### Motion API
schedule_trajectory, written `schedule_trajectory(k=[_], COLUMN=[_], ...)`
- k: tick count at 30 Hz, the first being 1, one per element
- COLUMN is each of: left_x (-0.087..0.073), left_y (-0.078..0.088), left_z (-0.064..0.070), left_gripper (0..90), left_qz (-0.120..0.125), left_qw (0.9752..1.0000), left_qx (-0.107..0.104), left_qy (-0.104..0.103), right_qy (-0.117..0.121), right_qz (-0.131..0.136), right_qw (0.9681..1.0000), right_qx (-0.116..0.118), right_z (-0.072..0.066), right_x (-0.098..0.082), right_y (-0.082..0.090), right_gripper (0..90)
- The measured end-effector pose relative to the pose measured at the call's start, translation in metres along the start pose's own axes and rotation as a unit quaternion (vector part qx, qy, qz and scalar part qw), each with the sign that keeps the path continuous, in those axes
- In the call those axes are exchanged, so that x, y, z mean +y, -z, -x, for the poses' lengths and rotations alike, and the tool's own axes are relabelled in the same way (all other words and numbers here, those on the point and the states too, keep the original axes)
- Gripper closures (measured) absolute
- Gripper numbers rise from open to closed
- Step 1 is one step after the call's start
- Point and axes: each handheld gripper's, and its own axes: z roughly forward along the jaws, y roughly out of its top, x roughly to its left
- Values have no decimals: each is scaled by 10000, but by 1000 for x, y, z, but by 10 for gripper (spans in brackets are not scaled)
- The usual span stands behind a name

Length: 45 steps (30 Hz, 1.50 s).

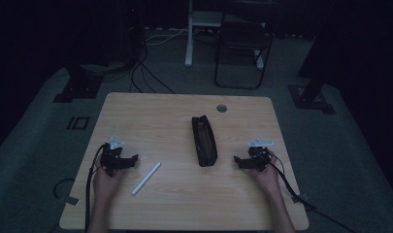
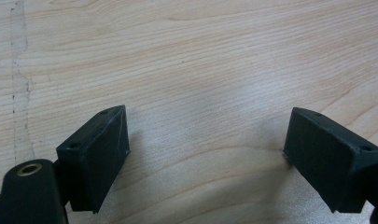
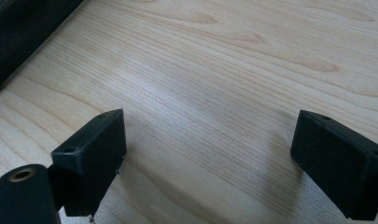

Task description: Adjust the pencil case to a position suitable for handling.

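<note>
A dark, open pencil case (image 1: pixel 204 141) lies lengthwise at the middle of the wooden table (image 1: pixel 184 204). A white pen (image 1: pixel 146 178) lies slanted to its left. My left gripper (image 1: pixel 133 159) rests on the table just left of the pen, held by a hand. In the left gripper view it (image 2: pixel 206 140) is open over bare wood. My right gripper (image 1: pixel 236 160) sits right of the case, pointing toward it. In the right gripper view it (image 3: pixel 210 140) is open with nothing between its jaws, and the case's dark fabric (image 3: pixel 23 32) fills the upper left corner.
A round cable hole (image 1: pixel 221 108) sits near the table's far edge. Beyond the table stand a dark folding chair (image 1: pixel 242 48), a white desk leg (image 1: pixel 189 36) and floor cables (image 1: pixel 145 73). Cables trail from both grippers off the near table edge.
</note>
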Motion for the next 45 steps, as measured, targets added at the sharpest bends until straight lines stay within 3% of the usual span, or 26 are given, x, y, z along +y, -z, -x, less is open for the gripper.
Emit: schedule_trajectory(k=[7,8,9,14,15,18,24,29,35,40,45], left_x=[0,0,0,0,0,0,0,0,0,0,0], left_y=[0,0,0,0,0,0,0,0,0,0,0], left_z=[0,0,0,0,0,0,1,2,2,2,2], left_gripper=[143,144,144,144,144,144,144,145,145,145,145], left_qz=[2,3,4,4,5,6,5,5,5,9,7], left_qw=[10000,10000,10000,10000,10000,10000,10000,10000,10000,9999,9999], left_qx=[0,0,0,0,2,4,24,64,64,77,85], left_qy=[0,0,0,-1,3,4,25,67,67,80,90], right_qy=[2,-69,-71,-49,-24,120,378,365,467,702,844], right_qz=[4,-1,-31,209,403,559,697,486,293,314,365], right_qw=[10000,10000,10000,9997,9991,9982,9966,9981,9982,9961,9937], right_qx=[-2,-58,-33,70,129,167,224,71,231,436,635], right_z=[-1,-5,-6,-17,-26,-41,-69,-71,-79,-100,-120], right_x=[0,0,1,9,16,27,44,46,40,37,46], right_y=[0,5,6,18,26,32,39,29,16,12,2], right_gripper=[104,262,306,379,396,402,447,477,461,438,438])
